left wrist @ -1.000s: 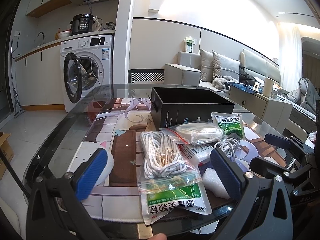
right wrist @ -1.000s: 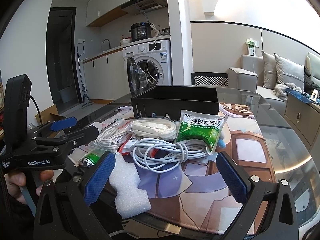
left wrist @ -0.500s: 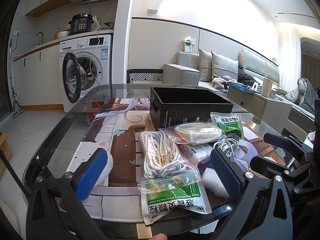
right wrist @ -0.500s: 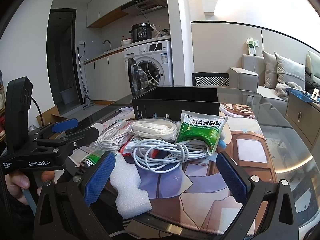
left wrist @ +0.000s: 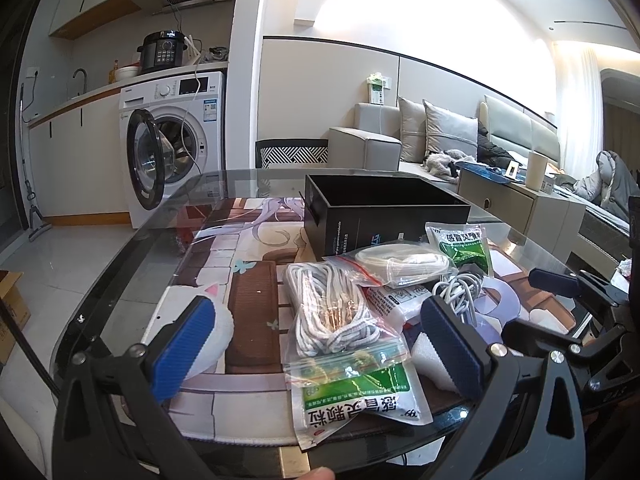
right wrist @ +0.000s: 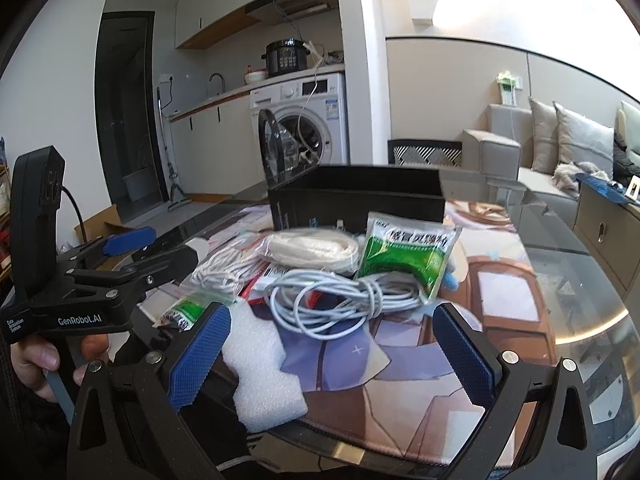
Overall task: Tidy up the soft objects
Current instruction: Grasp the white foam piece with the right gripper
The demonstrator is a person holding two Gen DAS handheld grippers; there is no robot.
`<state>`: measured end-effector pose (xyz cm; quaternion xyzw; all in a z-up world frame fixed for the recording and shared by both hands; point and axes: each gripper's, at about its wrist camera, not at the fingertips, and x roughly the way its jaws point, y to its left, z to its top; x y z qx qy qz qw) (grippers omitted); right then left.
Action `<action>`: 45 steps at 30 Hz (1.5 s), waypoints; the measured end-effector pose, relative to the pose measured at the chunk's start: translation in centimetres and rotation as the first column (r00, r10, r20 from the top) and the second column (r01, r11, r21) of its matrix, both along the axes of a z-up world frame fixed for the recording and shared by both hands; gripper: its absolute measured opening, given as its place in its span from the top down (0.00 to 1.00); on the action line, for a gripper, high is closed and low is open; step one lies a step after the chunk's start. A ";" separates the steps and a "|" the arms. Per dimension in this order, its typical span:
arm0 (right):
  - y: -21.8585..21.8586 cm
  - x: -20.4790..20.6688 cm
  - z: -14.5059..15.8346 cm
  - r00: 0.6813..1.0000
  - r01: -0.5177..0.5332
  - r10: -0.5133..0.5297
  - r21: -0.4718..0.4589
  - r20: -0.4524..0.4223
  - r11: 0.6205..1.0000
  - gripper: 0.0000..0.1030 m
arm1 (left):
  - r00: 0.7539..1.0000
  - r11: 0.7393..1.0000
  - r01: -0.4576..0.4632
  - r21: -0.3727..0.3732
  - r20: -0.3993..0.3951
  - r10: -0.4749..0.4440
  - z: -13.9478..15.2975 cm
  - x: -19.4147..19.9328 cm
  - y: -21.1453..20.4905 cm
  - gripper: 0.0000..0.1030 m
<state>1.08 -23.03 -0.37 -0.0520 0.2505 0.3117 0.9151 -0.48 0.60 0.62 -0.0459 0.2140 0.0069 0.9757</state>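
Both grippers hover spread wide and empty at the near edge: the left gripper [left wrist: 316,352] above a bagged white rope [left wrist: 330,304], the right gripper [right wrist: 332,354] just short of a loose grey cable coil [right wrist: 344,300]. Beneath them, a glass table [left wrist: 132,276] carries an illustrated mat [right wrist: 432,380]. At the far side of the pile stands an open black box [left wrist: 384,216]. Nearer lie two green sachets, one [right wrist: 408,256] propped against the box, one [left wrist: 356,400] at the near edge. White foam [right wrist: 264,364] lies by the right gripper's left finger.
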 end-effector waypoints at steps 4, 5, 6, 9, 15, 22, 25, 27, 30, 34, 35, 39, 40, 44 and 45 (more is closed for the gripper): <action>0.6 -0.1 -0.3 0.999 -0.029 0.029 -0.019 -0.019 0.999 0.00 | 1.000 1.000 0.010 0.010 -0.010 -0.010 -0.1 -0.2 -0.1 0.00; 0.8 -0.1 -0.4 0.999 -0.040 0.040 -0.023 -0.024 0.999 0.00 | 1.000 1.000 0.012 0.015 -0.012 -0.012 -0.2 -0.1 -0.2 0.00; 0.9 -0.2 -0.5 0.999 -0.044 0.043 -0.027 -0.025 0.999 0.00 | 1.000 1.000 0.014 0.016 -0.015 -0.014 -0.2 -0.2 -0.1 0.00; 1.3 -0.3 -0.8 0.997 -0.068 0.067 -0.039 -0.042 0.997 0.00 | 1.000 1.000 0.015 0.012 -0.027 -0.015 -0.4 -0.2 0.0 0.00; 2.6 -0.3 -1.6 0.994 -0.089 0.084 -0.073 -0.071 0.993 0.00 | 0.999 1.000 0.017 0.014 -0.050 -0.016 -0.8 -0.3 0.1 0.00; 4.1 -0.1 -2.6 0.988 -0.132 0.123 -0.109 -0.090 0.985 0.15 | 0.997 0.999 0.028 0.019 -0.069 -0.027 -1.1 -0.2 -0.1 0.00; 4.6 0.0 -3.0 0.985 -0.147 0.134 -0.123 -0.107 0.982 0.23 | 0.996 0.999 0.036 0.019 -0.087 -0.034 -1.4 0.0 -0.1 0.00; 4.8 -0.2 -3.0 0.984 -0.158 0.145 -0.126 -0.103 0.979 0.26 | 0.995 0.999 0.037 0.016 -0.096 -0.035 -1.5 0.1 -0.1 0.00; 4.9 -0.4 -3.0 0.984 -0.160 0.148 -0.134 -0.096 0.978 0.39 | 0.994 0.999 0.038 0.006 -0.104 -0.037 -1.6 0.2 0.0 0.00; 4.6 -0.6 -2.9 0.984 -0.167 0.156 -0.140 -0.089 0.976 0.61 | 0.994 0.999 0.035 0.006 -0.108 -0.034 -1.6 0.3 0.1 0.00; 4.6 -0.7 -2.8 0.983 -0.172 0.161 -0.140 -0.087 0.975 0.63 | 0.994 0.999 0.035 0.005 -0.108 -0.034 -1.6 0.4 0.2 0.00; 3.9 -1.3 -1.9 0.982 -0.189 0.184 -0.105 -0.049 0.976 0.63 | 0.993 0.999 0.043 0.005 -0.114 -0.042 -1.7 0.4 0.1 0.00; 3.5 -1.5 -1.4 0.983 -0.185 0.183 -0.090 -0.031 0.979 0.63 | 0.992 0.999 0.047 0.006 -0.119 -0.046 -1.8 0.5 0.1 0.00; 2.7 -1.9 0.0 0.987 -0.158 0.159 -0.047 0.024 0.986 0.63 | 0.988 0.998 0.069 -0.005 -0.135 -0.069 -2.0 0.6 -0.1 0.00; 2.5 -1.9 0.1 0.988 -0.151 0.152 -0.043 0.030 0.988 0.63 | 0.987 0.997 0.079 -0.012 -0.142 -0.080 -2.1 0.7 -0.1 0.00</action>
